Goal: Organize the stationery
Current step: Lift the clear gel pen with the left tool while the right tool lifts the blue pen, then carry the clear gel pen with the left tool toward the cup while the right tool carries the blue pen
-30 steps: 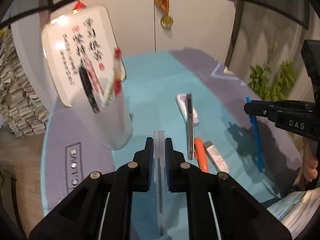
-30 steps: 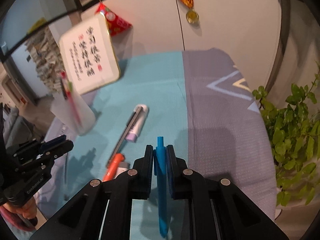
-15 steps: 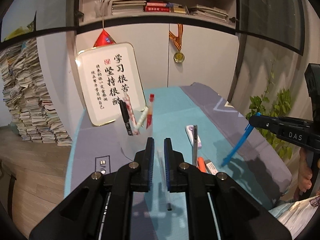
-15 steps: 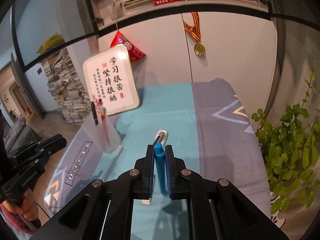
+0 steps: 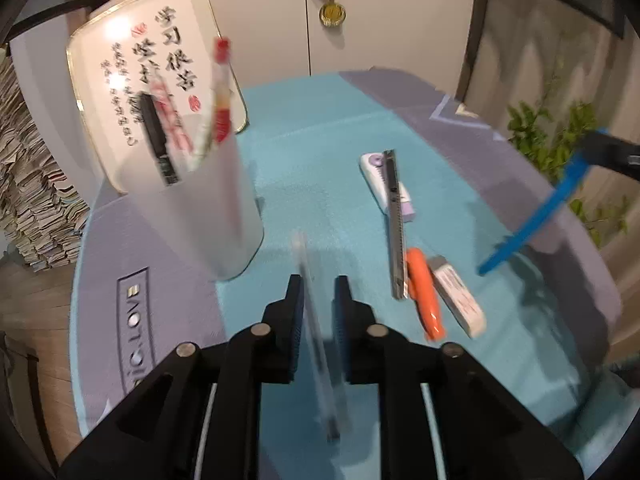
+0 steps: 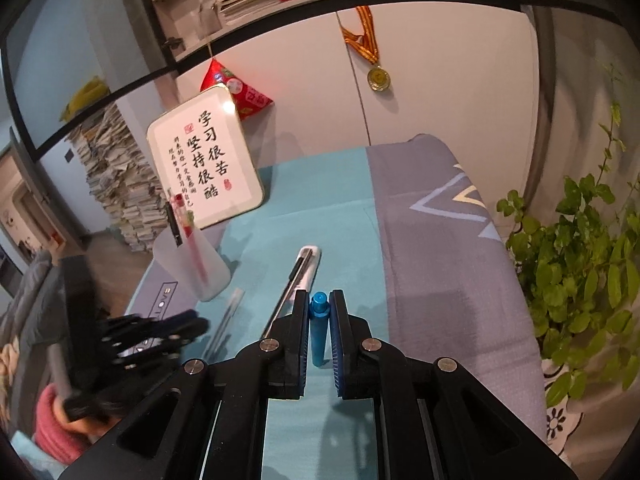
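Right tool [image 6: 319,308] grips blue pen [image 6: 319,330]; left view alone shows eraser [image 5: 457,296].

The frosted cup [image 5: 192,208] full of pens stands left on the surface [image 5: 320,128], the framed board [image 5: 148,80] just behind it. A row of knife [image 5: 394,220], orange marker [image 5: 424,292] and eraser [image 5: 456,296] blocks the right. Bare cloth lies between.
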